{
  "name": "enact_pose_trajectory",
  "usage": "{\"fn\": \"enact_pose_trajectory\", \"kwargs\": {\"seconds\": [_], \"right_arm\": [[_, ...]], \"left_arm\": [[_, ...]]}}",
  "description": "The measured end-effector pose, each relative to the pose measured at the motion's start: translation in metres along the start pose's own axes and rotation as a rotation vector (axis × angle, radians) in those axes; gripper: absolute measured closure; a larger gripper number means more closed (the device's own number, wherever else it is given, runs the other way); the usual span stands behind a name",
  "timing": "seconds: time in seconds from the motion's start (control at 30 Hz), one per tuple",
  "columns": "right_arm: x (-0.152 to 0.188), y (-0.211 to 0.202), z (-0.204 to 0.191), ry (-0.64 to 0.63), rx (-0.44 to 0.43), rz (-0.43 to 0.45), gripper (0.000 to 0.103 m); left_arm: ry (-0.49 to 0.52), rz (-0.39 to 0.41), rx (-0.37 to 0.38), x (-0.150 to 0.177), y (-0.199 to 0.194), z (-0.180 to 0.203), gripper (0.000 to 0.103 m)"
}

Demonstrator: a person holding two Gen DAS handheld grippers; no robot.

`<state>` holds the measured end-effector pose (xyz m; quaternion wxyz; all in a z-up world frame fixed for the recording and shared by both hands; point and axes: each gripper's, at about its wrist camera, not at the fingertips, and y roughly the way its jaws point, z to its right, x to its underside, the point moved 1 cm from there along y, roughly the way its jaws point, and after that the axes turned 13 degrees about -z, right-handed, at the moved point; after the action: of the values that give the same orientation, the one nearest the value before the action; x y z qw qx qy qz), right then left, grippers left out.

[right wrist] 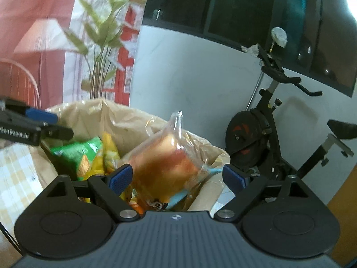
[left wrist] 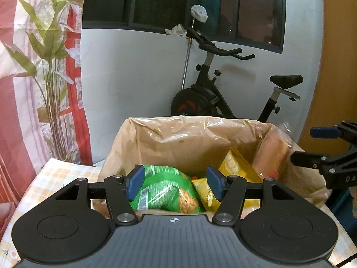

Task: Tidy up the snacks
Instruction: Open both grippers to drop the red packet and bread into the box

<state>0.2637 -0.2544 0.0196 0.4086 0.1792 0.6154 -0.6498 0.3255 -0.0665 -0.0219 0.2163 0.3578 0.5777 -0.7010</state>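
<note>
A brown box lined with clear plastic (left wrist: 178, 138) stands open on the table and holds the snacks. My left gripper (left wrist: 175, 184) hangs open over a green snack bag (left wrist: 165, 189) lying in the box, its blue pads on either side without pressing. Beside the green bag are yellow bags (left wrist: 236, 165). A clear-wrapped bread loaf (right wrist: 165, 163), blurred, leans upright at the box's right side between the wide-open pads of my right gripper (right wrist: 177, 177), untouched by them. The other view shows that loaf (left wrist: 272, 154) with my right gripper (left wrist: 312, 145) beside it. The green bag (right wrist: 75, 154) sits below my left gripper (right wrist: 53, 125).
A checked tablecloth (left wrist: 58, 176) covers the table under the box. Behind stand a black exercise bike (left wrist: 212, 93), a white wall under a dark window (left wrist: 169, 2), and a red and white curtain with a plant (left wrist: 49, 67) at the left. A wooden door (left wrist: 334, 89) is at the right.
</note>
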Motion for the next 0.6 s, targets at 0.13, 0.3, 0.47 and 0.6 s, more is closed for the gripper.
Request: {"fn": "enact_pose_trajectory", "kwargs": {"seconds": [0.13,0.3,0.47,0.6], "right_arm": [[0.005,-0.018,-0.001,0.055,-0.034,0.027,0.013],[0.019,-0.040,-0.013,0.103,-0.084,0.065,0.014],[0.044,-0.057,-0.030,0.162,-0.114,0.096,0.014],[0.069,-0.059,-0.040,0.222,-0.107,0.085,0.014]], "left_arm": [[0.008,0.004,0.020,0.008,-0.014,-0.001,0.039],[0.016,0.009,0.051,0.028,-0.032,-0.002,0.039],[0.014,0.011,0.078,0.053,-0.043,-0.003,0.040],[-0.006,0.020,0.093,0.074,-0.049,-0.005,0.040]]}}
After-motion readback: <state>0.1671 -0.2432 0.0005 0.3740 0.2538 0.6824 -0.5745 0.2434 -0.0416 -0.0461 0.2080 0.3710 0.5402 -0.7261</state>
